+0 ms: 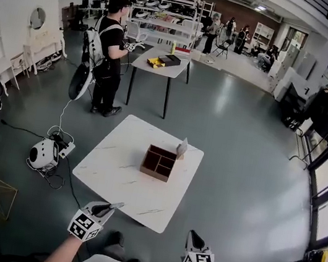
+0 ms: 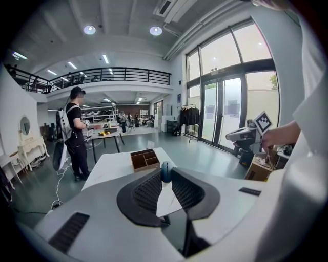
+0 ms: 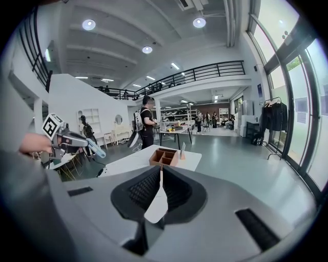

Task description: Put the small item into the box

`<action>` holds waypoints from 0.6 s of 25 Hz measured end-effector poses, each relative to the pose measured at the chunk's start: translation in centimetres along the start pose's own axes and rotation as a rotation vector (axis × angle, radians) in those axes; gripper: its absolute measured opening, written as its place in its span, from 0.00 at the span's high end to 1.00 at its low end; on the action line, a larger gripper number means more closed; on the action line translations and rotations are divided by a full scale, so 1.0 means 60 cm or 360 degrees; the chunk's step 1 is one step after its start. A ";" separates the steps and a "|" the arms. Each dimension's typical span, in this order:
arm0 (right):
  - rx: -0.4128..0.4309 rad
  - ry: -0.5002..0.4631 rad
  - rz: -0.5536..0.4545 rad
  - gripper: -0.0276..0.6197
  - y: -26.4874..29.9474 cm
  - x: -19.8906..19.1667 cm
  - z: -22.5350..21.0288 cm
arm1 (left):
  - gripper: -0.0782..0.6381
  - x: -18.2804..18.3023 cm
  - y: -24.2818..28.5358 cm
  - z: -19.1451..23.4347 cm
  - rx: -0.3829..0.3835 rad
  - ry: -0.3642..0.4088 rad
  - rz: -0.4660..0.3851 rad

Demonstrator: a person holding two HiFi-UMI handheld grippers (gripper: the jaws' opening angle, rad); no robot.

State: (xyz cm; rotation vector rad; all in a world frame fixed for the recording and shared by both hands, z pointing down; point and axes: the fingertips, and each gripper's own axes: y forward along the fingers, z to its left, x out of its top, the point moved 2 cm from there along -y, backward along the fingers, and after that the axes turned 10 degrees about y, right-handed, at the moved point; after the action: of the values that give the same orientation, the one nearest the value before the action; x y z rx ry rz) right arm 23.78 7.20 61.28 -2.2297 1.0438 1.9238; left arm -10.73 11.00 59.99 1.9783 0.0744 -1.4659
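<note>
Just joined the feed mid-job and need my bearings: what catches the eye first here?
A white table stands in the middle of the open hall, with a brown box toward its far right side. The left gripper is shut on a small blue item, while the right gripper is shut with nothing in it. A person in black stands at another table behind.

One box (image 1: 158, 162), one small item (image 2: 166, 171) (blue, rounded), and two hand-held grippers (image 1: 114, 205) (image 1: 194, 234).
</note>
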 end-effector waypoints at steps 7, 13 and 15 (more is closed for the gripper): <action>-0.0028 -0.0003 0.0045 0.91 0.051 0.006 -0.010 | 0.80 -0.009 0.052 0.036 -0.0045 -0.0014 0.0018; -0.0094 0.0001 0.0064 0.91 0.103 0.026 -0.021 | 0.80 -0.007 0.111 0.094 -0.0101 0.0017 0.0044; -0.0128 0.0010 0.0084 0.91 0.124 0.029 -0.028 | 0.80 -0.006 0.133 0.114 -0.0116 0.0040 0.0060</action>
State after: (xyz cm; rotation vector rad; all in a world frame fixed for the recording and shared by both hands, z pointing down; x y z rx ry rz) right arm 21.67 -0.12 63.15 -2.2732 1.0550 2.0165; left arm -13.20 1.25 63.08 1.9294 0.0997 -1.3950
